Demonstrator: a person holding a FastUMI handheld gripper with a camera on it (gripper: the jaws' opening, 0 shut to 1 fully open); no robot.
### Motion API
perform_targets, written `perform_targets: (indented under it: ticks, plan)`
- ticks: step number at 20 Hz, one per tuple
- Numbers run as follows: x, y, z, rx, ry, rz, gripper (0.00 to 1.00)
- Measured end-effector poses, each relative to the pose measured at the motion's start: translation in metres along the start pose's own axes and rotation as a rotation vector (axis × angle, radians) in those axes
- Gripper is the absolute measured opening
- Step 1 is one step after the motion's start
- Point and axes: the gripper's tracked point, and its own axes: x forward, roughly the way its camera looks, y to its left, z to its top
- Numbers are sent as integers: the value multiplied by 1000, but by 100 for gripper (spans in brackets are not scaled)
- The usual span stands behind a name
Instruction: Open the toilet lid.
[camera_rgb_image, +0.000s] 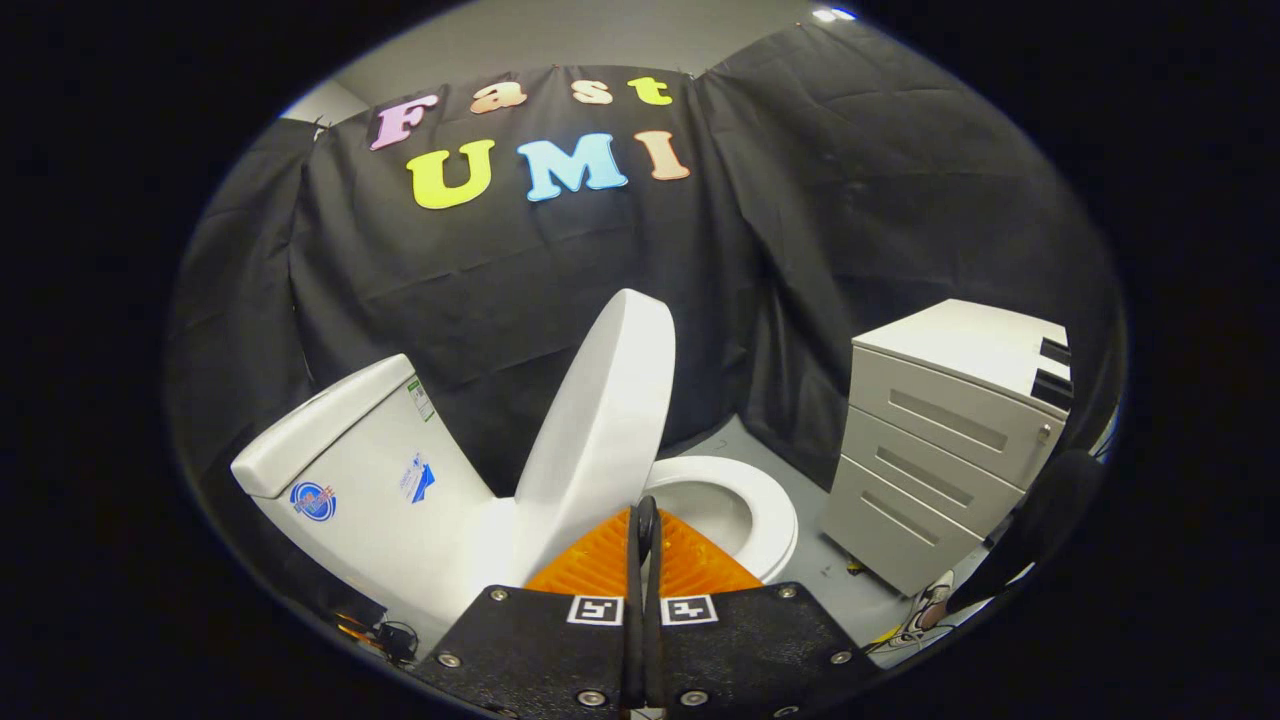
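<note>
Gripper (645, 520) fingers were pressed together, gripping nothing, just below the lid (600, 420), which stood raised but short of the tank (350, 470) at 10 o'clock, so unsupported it could've dropped back onto the seat (770, 510).

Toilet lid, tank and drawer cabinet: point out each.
toilet lid (600, 420), gripper view, middle of the raised lid's face.
tank (370, 470), gripper view, its side wall.
drawer cabinet (940, 420), gripper view, top drawer front.
gripper (644, 530), gripper view, fingers closed together.

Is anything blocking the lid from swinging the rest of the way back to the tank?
Nothing visible does. The lid stands raised above the seat, with open space between it and the tank. The gripper fingers are closed together just ahead of the lid's lower edge.
</note>
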Motion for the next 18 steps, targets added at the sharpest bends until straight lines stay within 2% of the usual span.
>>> perform_targets:
  ticks: [8, 12, 18]
  plan:
    - [-17, 42, 17, -151, -11, 0, 0]
    - [-22, 69, 24, -205, -21, 23, 0]
    - [-34, 115, 30, -371, -42, 69, 0]
